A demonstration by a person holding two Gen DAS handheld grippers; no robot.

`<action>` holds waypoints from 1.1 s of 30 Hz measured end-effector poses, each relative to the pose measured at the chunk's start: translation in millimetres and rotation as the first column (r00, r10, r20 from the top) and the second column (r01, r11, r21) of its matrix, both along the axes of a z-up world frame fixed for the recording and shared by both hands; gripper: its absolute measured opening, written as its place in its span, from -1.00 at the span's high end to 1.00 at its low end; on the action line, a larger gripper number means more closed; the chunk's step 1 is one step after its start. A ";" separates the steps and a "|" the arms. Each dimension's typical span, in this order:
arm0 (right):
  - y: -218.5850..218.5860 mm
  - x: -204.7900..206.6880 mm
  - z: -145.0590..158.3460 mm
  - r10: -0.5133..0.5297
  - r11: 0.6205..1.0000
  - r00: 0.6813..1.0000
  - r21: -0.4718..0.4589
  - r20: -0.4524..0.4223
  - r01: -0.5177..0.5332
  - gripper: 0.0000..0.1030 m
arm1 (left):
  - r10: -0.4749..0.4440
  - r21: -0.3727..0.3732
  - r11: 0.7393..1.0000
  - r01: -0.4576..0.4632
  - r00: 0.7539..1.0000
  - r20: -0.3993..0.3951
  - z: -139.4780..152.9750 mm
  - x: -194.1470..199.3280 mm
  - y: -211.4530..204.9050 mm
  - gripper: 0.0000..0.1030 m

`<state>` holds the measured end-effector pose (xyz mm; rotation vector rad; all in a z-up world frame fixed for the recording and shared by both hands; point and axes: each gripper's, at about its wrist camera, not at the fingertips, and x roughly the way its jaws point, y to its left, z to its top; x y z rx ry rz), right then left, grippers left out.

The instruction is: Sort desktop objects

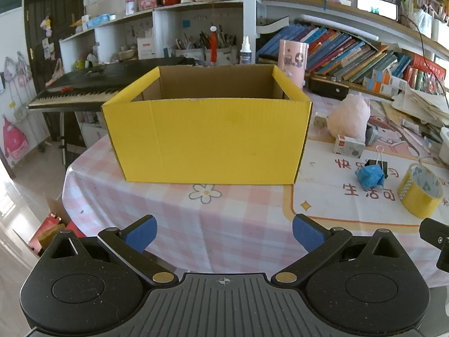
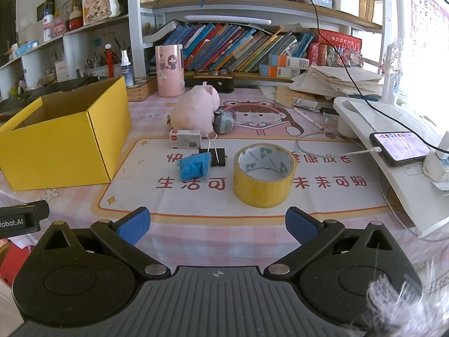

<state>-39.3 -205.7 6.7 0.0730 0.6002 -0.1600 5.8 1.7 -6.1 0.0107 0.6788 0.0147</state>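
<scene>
An open yellow cardboard box (image 1: pixel 207 137) stands on the table straight ahead of my left gripper (image 1: pixel 224 233), which is open and empty near the front edge. In the right wrist view the box (image 2: pixel 61 140) sits at the left. My right gripper (image 2: pixel 217 226) is open and empty, short of a yellow tape roll (image 2: pixel 263 175). Beyond lie a crumpled blue wad (image 2: pixel 194 165), a black binder clip (image 2: pixel 214 153), a small white box (image 2: pixel 185 139) and a pink plush toy (image 2: pixel 195 111). The tape roll (image 1: pixel 421 193) and blue wad (image 1: pixel 370 177) show at the left view's right.
A pink cylinder container (image 2: pixel 169 70) stands behind the plush, before shelves of books (image 2: pixel 238 47). A white stand (image 2: pixel 393 151) with a phone (image 2: pixel 400 147) and cable fills the right side. A keyboard instrument (image 1: pixel 84 87) lies beyond the box. The table edge drops off at left.
</scene>
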 end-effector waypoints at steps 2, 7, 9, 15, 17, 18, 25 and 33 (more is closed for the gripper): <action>-1.3 2.7 -5.1 -0.001 1.000 1.000 0.000 -0.002 0.001 -1.00 | 0.000 0.000 1.000 0.000 1.000 0.000 -0.3 0.2 -0.4 -1.00; -1.0 3.8 -7.8 0.001 1.000 1.000 0.000 0.000 -0.001 -1.00 | 0.000 0.000 1.000 0.000 1.000 0.000 -0.2 -0.5 -1.0 -1.00; -1.1 4.5 -10.3 0.003 1.000 1.000 0.001 0.000 -0.003 -1.00 | 0.002 -0.001 1.000 -0.002 1.000 0.000 -0.9 -0.4 -1.7 -1.00; -1.0 2.7 -7.8 -0.003 1.000 1.000 0.003 0.001 0.003 -1.00 | 0.000 -0.002 1.000 0.000 1.000 0.000 -0.4 0.0 -1.4 -1.00; -0.6 2.4 -10.0 -0.002 1.000 1.000 0.002 0.002 0.002 -1.00 | -0.002 -0.002 1.000 0.002 1.000 -0.001 -0.3 0.4 -0.9 -1.00; -0.8 2.7 -9.2 -0.001 1.000 1.000 0.002 0.000 0.001 -1.00 | -0.001 -0.003 1.000 0.001 1.000 -0.002 0.0 0.4 -1.0 -1.00; 0.2 3.5 -4.3 0.002 1.000 1.000 0.000 -0.002 -0.002 -1.00 | 0.004 -0.005 1.000 -0.004 1.000 -0.007 1.2 2.0 0.8 -1.00; 0.5 2.2 -3.7 0.003 1.000 1.000 0.000 -0.003 -0.003 -1.00 | 0.012 -0.005 1.000 -0.012 1.000 -0.015 0.2 0.1 2.3 -1.00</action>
